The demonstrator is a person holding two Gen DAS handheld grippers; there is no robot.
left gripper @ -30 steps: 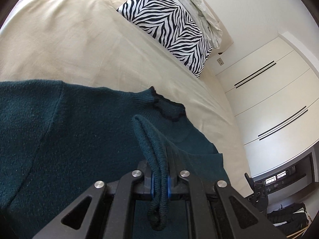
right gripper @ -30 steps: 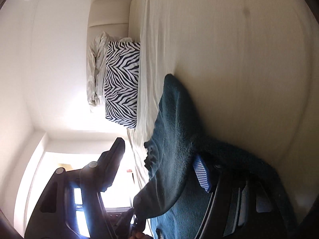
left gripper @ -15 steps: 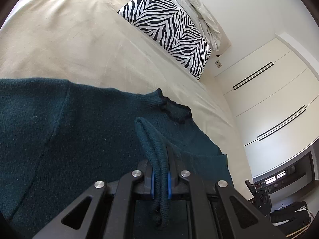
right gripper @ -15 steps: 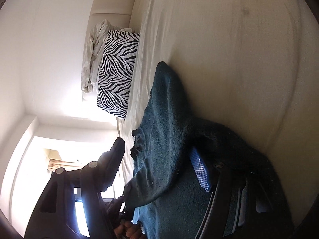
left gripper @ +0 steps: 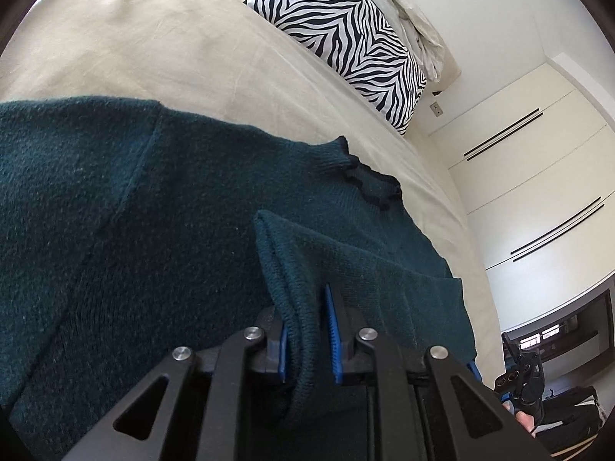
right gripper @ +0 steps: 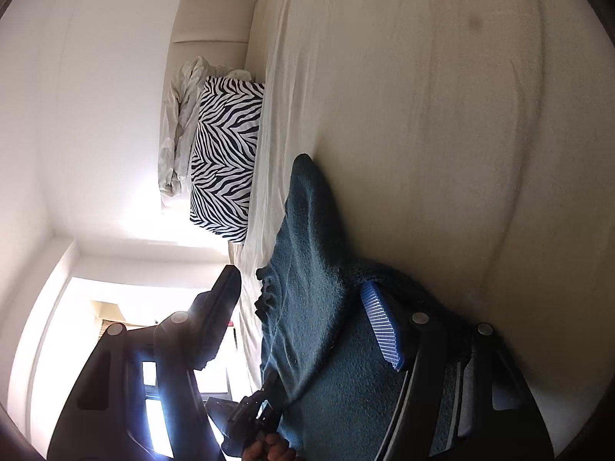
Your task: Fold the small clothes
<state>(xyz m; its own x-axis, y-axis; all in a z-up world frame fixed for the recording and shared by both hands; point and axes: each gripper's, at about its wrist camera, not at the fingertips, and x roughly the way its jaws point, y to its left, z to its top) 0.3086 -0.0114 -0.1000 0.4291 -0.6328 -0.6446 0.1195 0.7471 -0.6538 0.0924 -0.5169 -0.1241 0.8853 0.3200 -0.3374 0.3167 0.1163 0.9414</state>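
Folding is partway along: the sweater (left gripper: 161,230) is lying on the bed (left gripper: 161,50), spread below the zebra pillow (left gripper: 346,27), and one edge is already lying doubled over the body, beside the collar (left gripper: 369,180). As a judgement, that first fold is just being laid down; the other side and the final halving are left to do.

The left tongs (left gripper: 309,330) are pointing steeply down at the sweater, their jaws opening and no longer pressing the knit ridge that is standing between them.

The right tongs (right gripper: 303,307) are lying nearly level, rolled onto their side, jaws standing wide apart. Sweater cloth is draping across the bed-side finger (right gripper: 380,326), nothing clamped. The other finger is hanging in open air on the window side.
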